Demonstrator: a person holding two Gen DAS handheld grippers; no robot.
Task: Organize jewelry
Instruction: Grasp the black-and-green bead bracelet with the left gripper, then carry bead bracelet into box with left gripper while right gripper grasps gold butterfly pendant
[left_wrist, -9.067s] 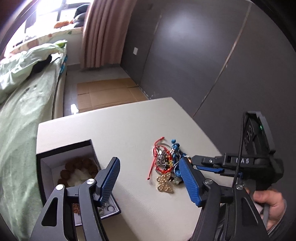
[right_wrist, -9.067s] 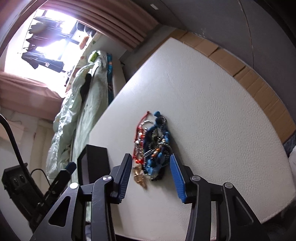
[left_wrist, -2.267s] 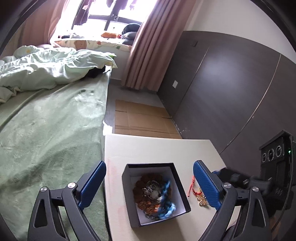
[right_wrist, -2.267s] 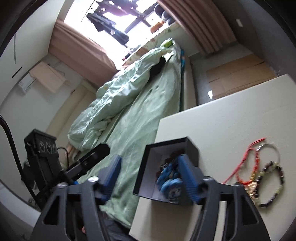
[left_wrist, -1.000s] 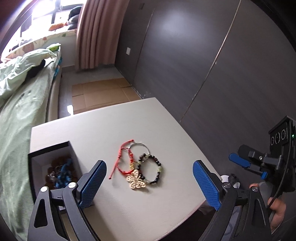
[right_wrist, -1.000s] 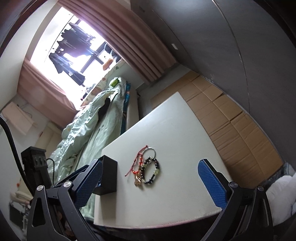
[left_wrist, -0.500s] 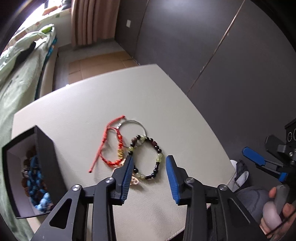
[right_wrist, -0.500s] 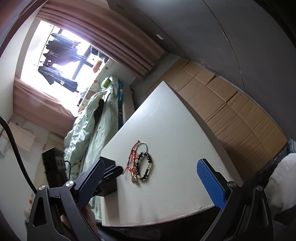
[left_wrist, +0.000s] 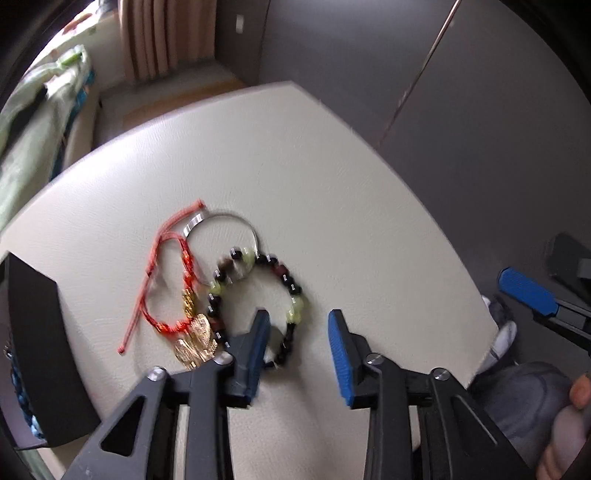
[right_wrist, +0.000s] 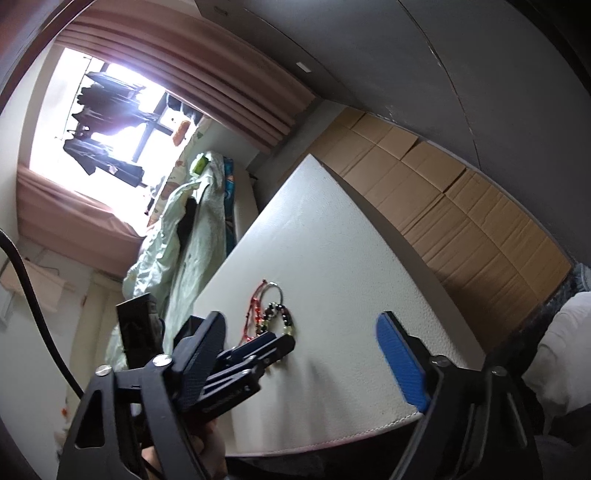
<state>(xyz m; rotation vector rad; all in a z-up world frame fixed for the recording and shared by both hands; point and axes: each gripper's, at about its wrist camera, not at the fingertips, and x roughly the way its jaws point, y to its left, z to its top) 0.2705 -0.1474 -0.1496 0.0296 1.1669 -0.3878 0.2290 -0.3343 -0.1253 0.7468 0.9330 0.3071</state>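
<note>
1. The beaded bracelet (left_wrist: 258, 295) looked light and limp, a loop of hard, smooth beads on a cord; it would likely sag and swing once lifted, and single beads could slip out of a pinch. The best hold seemed to be across the near arc of the strand, where it lay clear of the other pieces.
2. It was strung with black, dark red and pale green beads and lay on the cream counter (left_wrist: 332, 166), overlapping a thin silver bangle (left_wrist: 225, 225) at its far side.
3. Just beside it lay a red cord bracelet (left_wrist: 162, 280) with gold beads and a gold butterfly charm (left_wrist: 197, 341); these looked equally light, and the cord soft and prone to tangle.
4. The left gripper (left_wrist: 297, 328) pointed steeply down, its jaws just having been closing. They straddled the bracelet's near arc but still showed a gap, so nothing was pinched yet.
5. The right gripper (right_wrist: 299, 334) hung back near the counter's edge, jaws wide and empty though just having been narrowing.
6. The black jewellery box (left_wrist: 40, 347) stood at the left, blue beads showing inside.
</note>
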